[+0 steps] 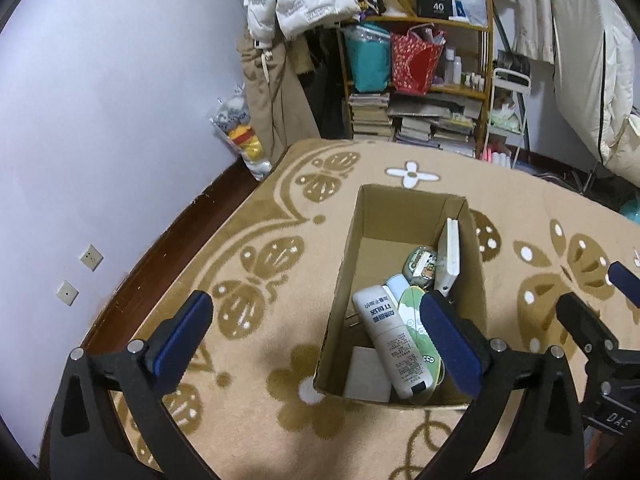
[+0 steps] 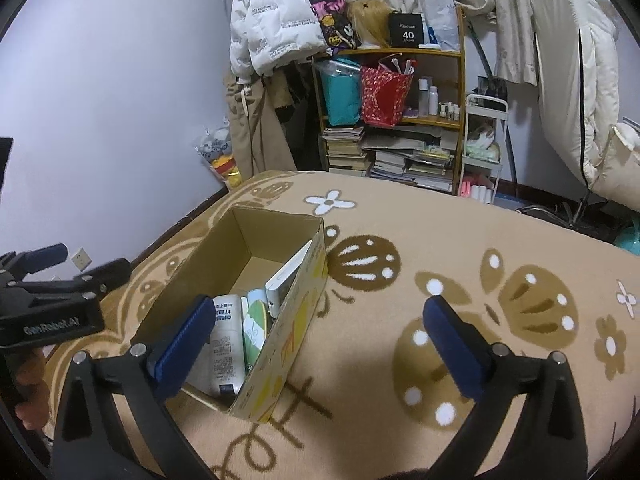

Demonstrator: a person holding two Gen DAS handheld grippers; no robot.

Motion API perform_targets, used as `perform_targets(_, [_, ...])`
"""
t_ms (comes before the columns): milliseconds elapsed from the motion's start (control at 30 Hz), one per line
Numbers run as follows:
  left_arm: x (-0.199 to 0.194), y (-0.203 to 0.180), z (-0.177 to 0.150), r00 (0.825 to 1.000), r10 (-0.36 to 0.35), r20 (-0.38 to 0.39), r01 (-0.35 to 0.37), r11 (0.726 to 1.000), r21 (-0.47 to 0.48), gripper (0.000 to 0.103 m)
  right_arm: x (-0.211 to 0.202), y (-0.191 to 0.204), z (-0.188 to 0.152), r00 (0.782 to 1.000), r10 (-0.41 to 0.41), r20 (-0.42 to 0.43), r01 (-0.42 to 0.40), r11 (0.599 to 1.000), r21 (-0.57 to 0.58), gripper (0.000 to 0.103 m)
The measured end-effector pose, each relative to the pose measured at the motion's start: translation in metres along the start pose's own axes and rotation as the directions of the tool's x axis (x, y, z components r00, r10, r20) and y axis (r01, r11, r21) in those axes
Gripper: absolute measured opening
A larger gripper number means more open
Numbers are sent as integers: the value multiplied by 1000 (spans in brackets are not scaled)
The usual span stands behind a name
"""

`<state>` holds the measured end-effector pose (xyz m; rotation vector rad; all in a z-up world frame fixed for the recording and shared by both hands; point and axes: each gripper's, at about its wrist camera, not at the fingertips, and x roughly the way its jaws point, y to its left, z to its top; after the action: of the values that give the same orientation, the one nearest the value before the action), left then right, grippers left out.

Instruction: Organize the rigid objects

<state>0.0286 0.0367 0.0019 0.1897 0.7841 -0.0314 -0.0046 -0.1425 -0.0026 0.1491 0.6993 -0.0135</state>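
Cardboard walls of an open box [image 1: 400,292] rise at the centre of the left wrist view, standing on a beige blanket [image 1: 256,280] with brown butterfly and flower patterns. Inside the box we see a white bottle [image 1: 394,346] lying along the floor toward the near end, a green-and-white flat piece [image 1: 416,320] beside it, a round printed tin [image 1: 422,266] further in, and a white slab [image 1: 450,256] leaning upright against the right wall. The far half of the box floor is bare.

We hold the left hand-held gripper [image 1: 316,340] with its blue-padded fingers spread wide and clamped on nothing; its right pad overlaps the box's near right corner in the frame. In the right wrist view the right hand-held gripper [image 2: 316,340] is likewise wide apart and empty, its left pad over the box's near end, its right pad above open blanket.

To the right of the box the blanket lies free across the lower right of the frame. A wall [image 1: 100,120] fills the left of the frame beyond the blanket's edge, and a cluttered shelf [image 1: 420,80] stands at the top centre.
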Motion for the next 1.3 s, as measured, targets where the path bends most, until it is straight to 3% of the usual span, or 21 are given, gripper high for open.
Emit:
perform_targets(267, [-47, -3, -11, 995, -11, 96, 9, 1000, 20, 102, -29, 2, -7, 999, -7, 45, 8, 1000, -19, 103])
perform_targets(500, [-70, -9, -22, 992, -16, 125, 9, 998, 59, 102, -61, -2, -17, 993, -5, 114, 2, 1000, 29, 103])
perform_targets(767, [-93, -3, -36, 985, -23, 170, 21, 1000, 16, 102, -83, 3, -26, 988, 1, 156, -3, 1000, 14, 103])
perform_targets(1300, [-91, -1, -47, 985, -21, 172, 21, 1000, 2, 102, -78, -1, -45, 989, -10, 149, 11, 1000, -6, 103])
